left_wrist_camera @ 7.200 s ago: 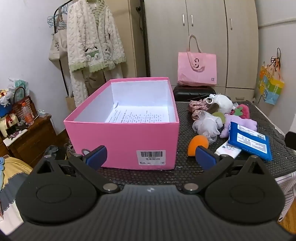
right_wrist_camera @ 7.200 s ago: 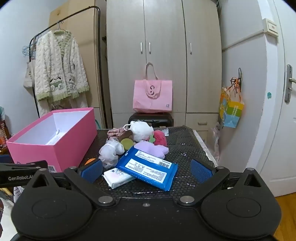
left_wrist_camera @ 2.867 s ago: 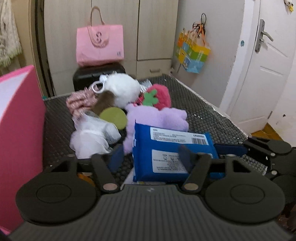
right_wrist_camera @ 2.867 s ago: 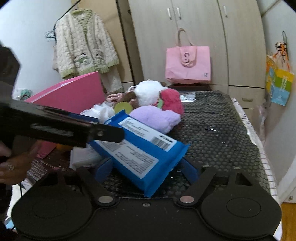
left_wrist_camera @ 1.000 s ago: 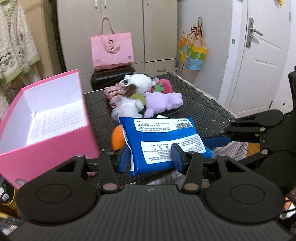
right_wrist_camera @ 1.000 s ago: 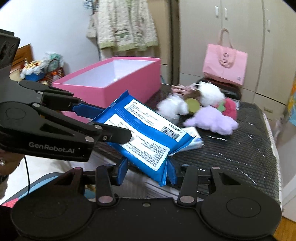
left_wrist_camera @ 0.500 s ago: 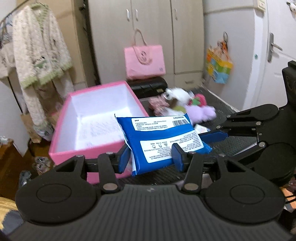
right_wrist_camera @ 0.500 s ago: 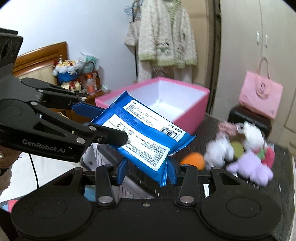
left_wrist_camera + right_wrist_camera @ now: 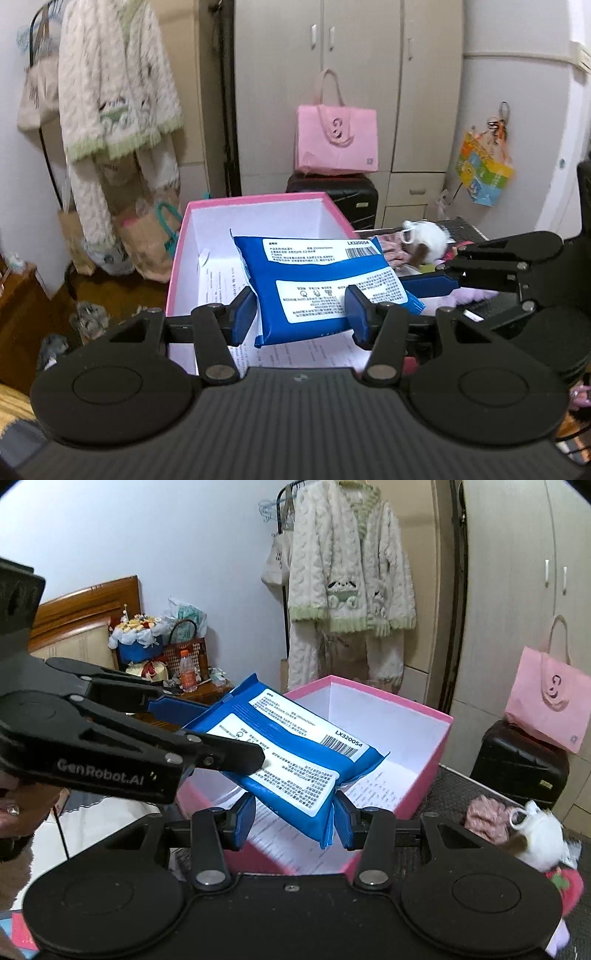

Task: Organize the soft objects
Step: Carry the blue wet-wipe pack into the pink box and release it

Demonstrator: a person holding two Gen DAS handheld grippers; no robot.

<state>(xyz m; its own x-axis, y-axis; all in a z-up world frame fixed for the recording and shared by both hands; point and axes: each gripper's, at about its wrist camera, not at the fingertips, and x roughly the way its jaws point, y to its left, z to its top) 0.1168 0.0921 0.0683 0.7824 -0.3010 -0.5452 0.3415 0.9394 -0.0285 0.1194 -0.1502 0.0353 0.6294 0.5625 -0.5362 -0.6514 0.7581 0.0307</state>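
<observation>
Left wrist view puts the blue wet-wipe pack (image 9: 325, 284) over the open pink box (image 9: 258, 201), so lower both hands together and keep it level until it nears the printed sheet (image 9: 218, 280) on the box floor. Your left gripper (image 9: 301, 314) fingers are easing apart though still touching the pack's sides. Your right gripper (image 9: 295, 821) fingers pinch its other end.

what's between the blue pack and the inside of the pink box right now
Nothing visible. The blue pack, gripped by both the left gripper and right gripper, hangs over the open pink box, which holds only a printed paper sheet on its floor.
</observation>
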